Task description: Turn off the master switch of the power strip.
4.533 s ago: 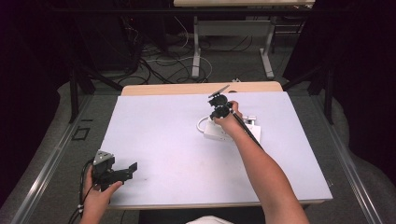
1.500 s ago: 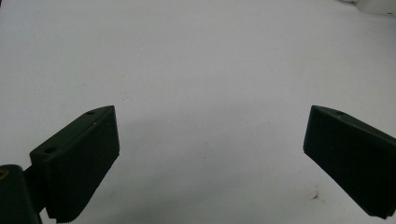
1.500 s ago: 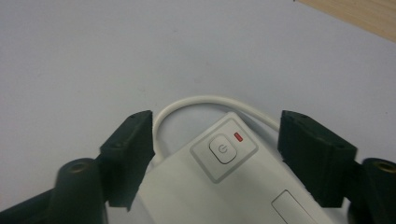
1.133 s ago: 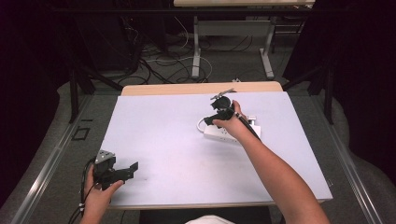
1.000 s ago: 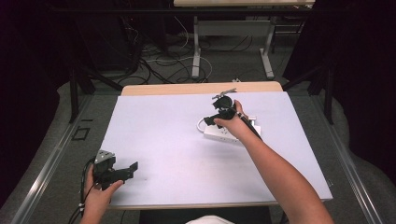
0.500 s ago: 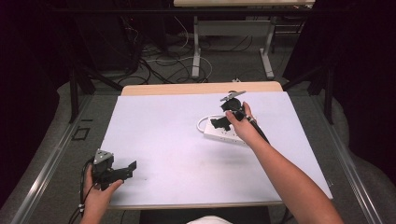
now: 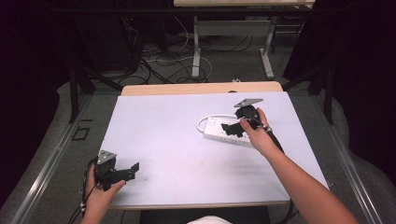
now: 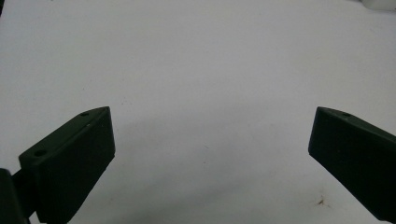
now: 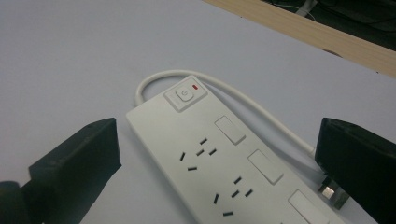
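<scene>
The right gripper hovers wide open over the strip at mid-right of the table, nothing grasped yet, while the left gripper idles wide open, empty.

No words or numbers can be read, just a power sign on the button of the white power strip.
</scene>
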A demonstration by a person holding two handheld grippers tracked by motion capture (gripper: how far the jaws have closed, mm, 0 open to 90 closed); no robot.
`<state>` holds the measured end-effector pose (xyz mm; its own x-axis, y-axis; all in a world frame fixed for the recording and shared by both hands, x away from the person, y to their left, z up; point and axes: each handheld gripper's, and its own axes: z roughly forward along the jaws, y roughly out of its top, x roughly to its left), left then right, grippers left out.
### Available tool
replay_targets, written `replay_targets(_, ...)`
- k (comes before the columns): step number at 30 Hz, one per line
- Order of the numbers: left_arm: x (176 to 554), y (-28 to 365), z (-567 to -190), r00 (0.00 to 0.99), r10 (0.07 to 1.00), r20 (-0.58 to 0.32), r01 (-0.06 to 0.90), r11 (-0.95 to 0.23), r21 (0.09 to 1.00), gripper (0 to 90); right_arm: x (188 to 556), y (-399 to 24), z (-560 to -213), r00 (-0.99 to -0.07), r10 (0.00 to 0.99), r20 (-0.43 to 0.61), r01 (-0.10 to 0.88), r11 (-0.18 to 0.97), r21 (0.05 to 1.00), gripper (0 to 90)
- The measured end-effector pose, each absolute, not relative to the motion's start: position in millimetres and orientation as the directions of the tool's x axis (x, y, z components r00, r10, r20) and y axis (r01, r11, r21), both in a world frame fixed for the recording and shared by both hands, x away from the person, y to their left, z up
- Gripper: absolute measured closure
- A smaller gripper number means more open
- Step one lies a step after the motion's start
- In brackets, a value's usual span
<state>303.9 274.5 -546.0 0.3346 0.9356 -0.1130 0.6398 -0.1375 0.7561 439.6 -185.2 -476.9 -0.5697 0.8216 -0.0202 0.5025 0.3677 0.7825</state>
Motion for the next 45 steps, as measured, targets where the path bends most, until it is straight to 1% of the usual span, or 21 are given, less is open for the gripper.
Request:
replay_targets(3, 303.9, 273.9, -545.9, 0.336, 0.934, -0.118, 0.64, -0.135, 0.756, 0.4, 432.3, -193.4, -478.8, -0.571, 0.82, -0.036, 0.491, 0.376, 0.786, 0.0)
replay_targets(13, 303.8, 275.0, -546.2, 0.327, 0.937, -0.123, 0.635, -0.122, 0.763, 0.4, 405.3, -220.1, -487.0, -0.547, 0.837, -0.004, 0.497, 0.328, 0.803, 0.0)
replay_targets(24, 302.3, 276.2, -544.7, 0.323, 0.938, -0.123, 0.636, -0.119, 0.762, 0.4, 371.7, -252.1, -506.4, -0.516, 0.857, 0.017, 0.504, 0.287, 0.814, 0.0)
replay_targets(28, 302.3, 276.0, -544.7, 0.316, 0.94, -0.127, 0.635, -0.11, 0.764, 0.4, 361.0, -262.9, -514.4, -0.513, 0.859, 0.002, 0.5, 0.296, 0.814, 0.0)
replay_targets(34, 301.9, 276.7, -544.8, 0.32, 0.939, -0.125, 0.635, -0.115, 0.764, 0.4, 346.0, -278.2, -524.7, -0.475, 0.879, 0.043, 0.518, 0.24, 0.821, 0.0)
replay_targets(43, 302.0, 276.0, -545.2, 0.317, 0.939, -0.131, 0.638, -0.109, 0.762, 0.4, 331.0, -304.1, -538.9, -0.405, 0.914, 0.026, 0.521, 0.207, 0.828, 0.0)
replay_targets(45, 302.0, 275.7, -545.0, 0.319, 0.939, -0.132, 0.641, -0.111, 0.759, 0.4, 328.8, -308.7, -542.7, -0.394, 0.918, 0.035, 0.527, 0.195, 0.827, 0.0)
